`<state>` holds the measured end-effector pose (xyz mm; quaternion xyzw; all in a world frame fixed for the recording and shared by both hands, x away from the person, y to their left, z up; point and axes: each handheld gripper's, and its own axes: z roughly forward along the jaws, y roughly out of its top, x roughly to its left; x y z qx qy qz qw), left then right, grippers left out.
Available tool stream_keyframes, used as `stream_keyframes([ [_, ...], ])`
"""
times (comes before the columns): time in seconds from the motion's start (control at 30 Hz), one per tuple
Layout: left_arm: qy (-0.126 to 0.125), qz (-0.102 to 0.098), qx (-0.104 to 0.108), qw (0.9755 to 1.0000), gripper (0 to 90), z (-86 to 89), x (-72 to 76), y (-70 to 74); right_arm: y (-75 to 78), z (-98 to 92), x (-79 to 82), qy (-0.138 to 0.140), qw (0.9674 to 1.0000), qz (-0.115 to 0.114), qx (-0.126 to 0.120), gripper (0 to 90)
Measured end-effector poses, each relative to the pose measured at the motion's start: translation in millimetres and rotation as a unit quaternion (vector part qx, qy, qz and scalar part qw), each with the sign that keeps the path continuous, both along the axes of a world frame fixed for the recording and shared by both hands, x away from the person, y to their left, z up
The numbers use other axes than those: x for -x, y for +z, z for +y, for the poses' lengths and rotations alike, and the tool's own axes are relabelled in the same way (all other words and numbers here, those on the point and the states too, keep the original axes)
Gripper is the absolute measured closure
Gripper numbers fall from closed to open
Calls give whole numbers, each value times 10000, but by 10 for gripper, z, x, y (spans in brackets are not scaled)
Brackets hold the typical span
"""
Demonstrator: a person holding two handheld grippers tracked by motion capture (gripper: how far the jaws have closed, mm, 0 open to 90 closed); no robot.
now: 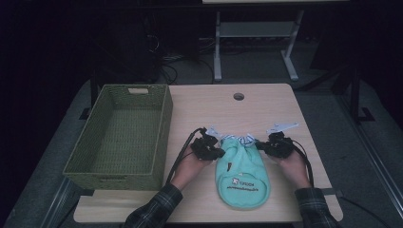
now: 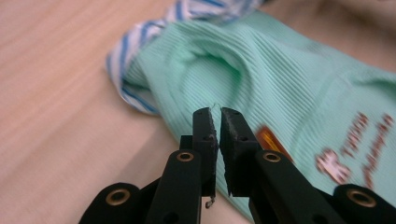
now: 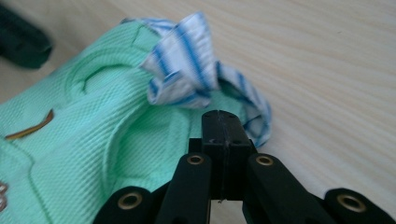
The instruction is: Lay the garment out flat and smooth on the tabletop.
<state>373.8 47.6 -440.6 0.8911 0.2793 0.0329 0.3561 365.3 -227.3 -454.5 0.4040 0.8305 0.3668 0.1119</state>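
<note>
A folded mint-green shirt (image 1: 240, 173) with a blue-and-white striped collar (image 1: 241, 138) lies on the wooden table (image 1: 228, 111), printed side up. My left gripper (image 1: 219, 153) sits at the shirt's upper left edge. In the left gripper view its jaws (image 2: 216, 112) stand a narrow slit apart over the green cloth (image 2: 280, 79), with no cloth between the pads. My right gripper (image 1: 260, 146) rests at the shirt's upper right edge. Its jaws (image 3: 223, 114) are pressed together just in front of the striped collar (image 3: 187, 65), and no fabric shows between them.
A green woven basket (image 1: 102, 178) with nothing in it stands on the left part of the table, close to my left forearm. A round cable hole (image 1: 238, 96) sits near the table's far edge. Another desk's frame (image 1: 256, 28) stands beyond, on dark floor.
</note>
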Motion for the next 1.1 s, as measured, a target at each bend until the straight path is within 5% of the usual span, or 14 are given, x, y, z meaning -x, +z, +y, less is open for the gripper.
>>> stream_keyframes([
  [0.1,135,25,84,9999,851,-70,-96,-53,-20,43,21,60,9999,74,57,900],
  [0.27,131,5,-300,9995,880,-133,-198,-176,-103,98,16,85,9990,233,362,900],
  [0.5,250,-1,-406,9989,898,8,-206,-170,-96,74,21,-49,9983,123,572,900],
  [0.83,281,100,-336,9990,897,204,-106,-165,-96,105,85,209,9987,345,301,900],
  [1.1,384,66,-189,9991,815,258,-100,-52,21,34,72,223,9996,103,-111,855],
])
